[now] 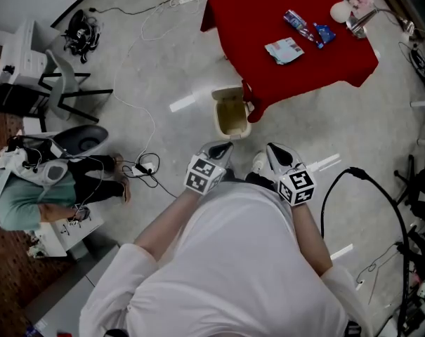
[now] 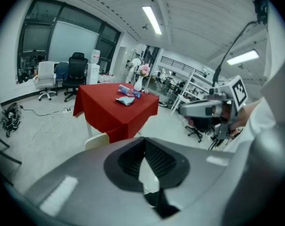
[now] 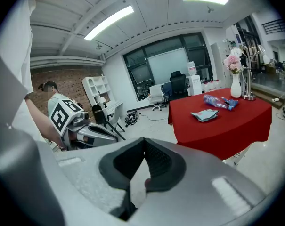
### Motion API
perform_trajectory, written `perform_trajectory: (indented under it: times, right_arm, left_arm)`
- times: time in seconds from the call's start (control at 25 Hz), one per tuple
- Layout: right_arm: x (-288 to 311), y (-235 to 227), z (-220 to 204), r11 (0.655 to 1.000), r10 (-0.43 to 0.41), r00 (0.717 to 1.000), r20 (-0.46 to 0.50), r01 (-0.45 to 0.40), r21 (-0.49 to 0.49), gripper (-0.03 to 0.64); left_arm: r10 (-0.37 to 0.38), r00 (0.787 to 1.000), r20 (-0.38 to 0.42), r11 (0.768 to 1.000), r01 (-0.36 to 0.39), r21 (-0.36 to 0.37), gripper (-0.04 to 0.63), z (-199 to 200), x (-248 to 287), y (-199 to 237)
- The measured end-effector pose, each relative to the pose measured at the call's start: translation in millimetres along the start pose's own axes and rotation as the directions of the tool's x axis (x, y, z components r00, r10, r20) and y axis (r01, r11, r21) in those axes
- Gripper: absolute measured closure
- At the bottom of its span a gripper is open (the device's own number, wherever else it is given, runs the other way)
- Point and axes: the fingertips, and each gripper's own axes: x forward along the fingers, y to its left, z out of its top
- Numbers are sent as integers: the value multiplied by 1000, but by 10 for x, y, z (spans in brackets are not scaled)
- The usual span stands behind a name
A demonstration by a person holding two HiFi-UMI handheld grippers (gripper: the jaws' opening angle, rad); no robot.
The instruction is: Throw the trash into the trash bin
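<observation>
Beside red table [image 1: 258,30], trash bin [image 1: 227,91].

Head view looked steeply down; both gripper views faced forward, low, toward the distant desk [image 1: 268,12] all three shared.
</observation>
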Motion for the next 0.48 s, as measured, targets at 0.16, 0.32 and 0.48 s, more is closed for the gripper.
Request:
perform_trajectory:
  times: [0.16, 0.32, 0.48]
  right_arm:
    - [72, 79, 43, 1000, -13, 1000, -4, 13, -12, 615]
    - [150, 156, 48, 999, -42, 999, -2, 42, -16, 615]
    - [211, 182, 81, 997, -76, 997, 13, 76, -14, 615]
  left_arm:
    - [-18, 1000, 8, 1000, 18, 7, 591, 78, -109, 57]
    - [-43, 999, 11, 997, 42, 61, 591, 31, -142, 119]
    - [-72, 997, 12, 993, 71, 95, 591, 47, -142, 128]
